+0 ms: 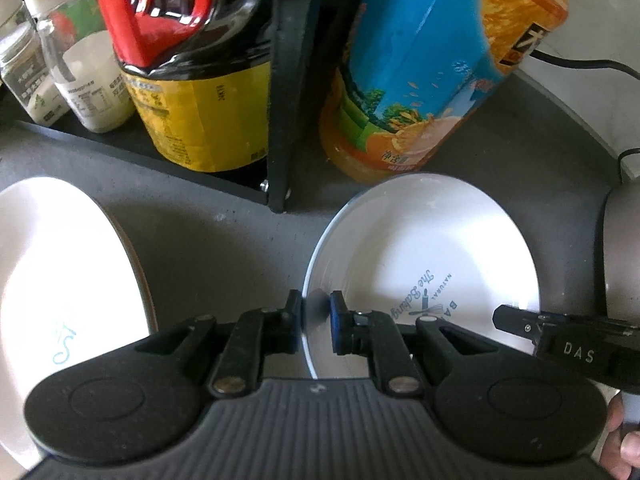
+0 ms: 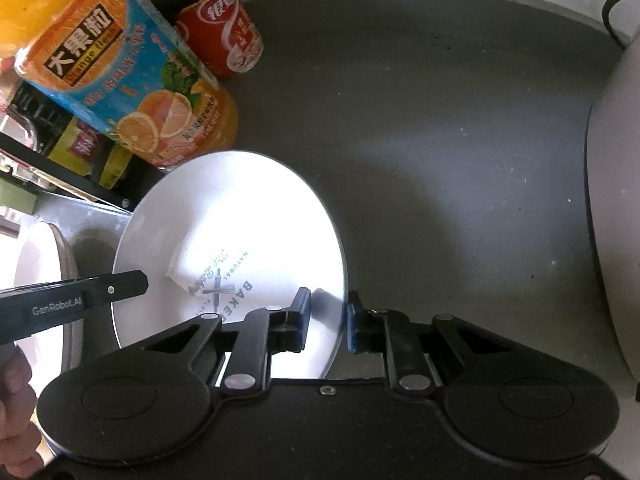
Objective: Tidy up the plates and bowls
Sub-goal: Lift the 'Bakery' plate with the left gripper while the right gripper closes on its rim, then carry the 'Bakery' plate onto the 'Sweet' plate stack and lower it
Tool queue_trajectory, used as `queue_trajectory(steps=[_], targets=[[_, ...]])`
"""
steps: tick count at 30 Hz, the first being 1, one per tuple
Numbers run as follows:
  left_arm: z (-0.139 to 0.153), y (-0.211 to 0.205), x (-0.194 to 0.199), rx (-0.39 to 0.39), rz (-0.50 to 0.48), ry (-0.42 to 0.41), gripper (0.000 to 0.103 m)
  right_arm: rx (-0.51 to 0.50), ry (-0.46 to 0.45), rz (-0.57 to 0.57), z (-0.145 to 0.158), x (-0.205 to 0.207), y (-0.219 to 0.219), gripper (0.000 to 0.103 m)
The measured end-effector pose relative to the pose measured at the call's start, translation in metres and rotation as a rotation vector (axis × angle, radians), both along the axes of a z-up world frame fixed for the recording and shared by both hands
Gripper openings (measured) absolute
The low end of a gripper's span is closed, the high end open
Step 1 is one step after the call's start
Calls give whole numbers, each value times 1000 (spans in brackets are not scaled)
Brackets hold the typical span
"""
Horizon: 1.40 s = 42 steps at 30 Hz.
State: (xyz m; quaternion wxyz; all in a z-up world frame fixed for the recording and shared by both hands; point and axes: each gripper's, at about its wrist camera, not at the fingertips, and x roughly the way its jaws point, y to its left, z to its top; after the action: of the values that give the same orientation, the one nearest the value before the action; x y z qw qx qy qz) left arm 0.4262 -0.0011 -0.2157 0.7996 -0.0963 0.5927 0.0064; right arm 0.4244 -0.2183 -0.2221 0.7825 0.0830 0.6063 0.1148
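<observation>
The printed white plate [image 1: 424, 256] sat on the grey tabletop [image 2: 440, 120] near the juice bottle [image 1: 400, 80]; the left hand-held gripper [image 1: 316, 316] pinched its left rim; the right hand-held gripper [image 2: 326, 320] pinched its right rim.

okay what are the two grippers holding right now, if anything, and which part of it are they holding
Both hold the white printed plate by its rim: the left gripper pinches the left edge, the right gripper the opposite edge.

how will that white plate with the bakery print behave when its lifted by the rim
The plate looks glazed and glossy, so it is probably stiff, breakable and a bit slippery. The left gripper and right gripper pinch opposite rims, which should limit tilting. The orange juice bottle stands close behind.
</observation>
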Motion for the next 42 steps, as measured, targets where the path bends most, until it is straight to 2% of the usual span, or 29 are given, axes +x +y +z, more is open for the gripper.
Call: queue_trajectory(steps=[5, 17, 31, 42], targets=[[-7, 8, 7, -33, -2, -1, 12, -7, -22, -3, 11, -4, 1, 16], [20, 25, 5, -37, -39, -26, 11, 22, -71, -21, 37, -28, 11, 16], [24, 80, -7, -52, 39, -44, 11, 30, -124, 61, 60, -48, 69, 14], [28, 128, -19, -56, 96, -51, 11, 36, -121, 117, 59, -47, 114, 14]])
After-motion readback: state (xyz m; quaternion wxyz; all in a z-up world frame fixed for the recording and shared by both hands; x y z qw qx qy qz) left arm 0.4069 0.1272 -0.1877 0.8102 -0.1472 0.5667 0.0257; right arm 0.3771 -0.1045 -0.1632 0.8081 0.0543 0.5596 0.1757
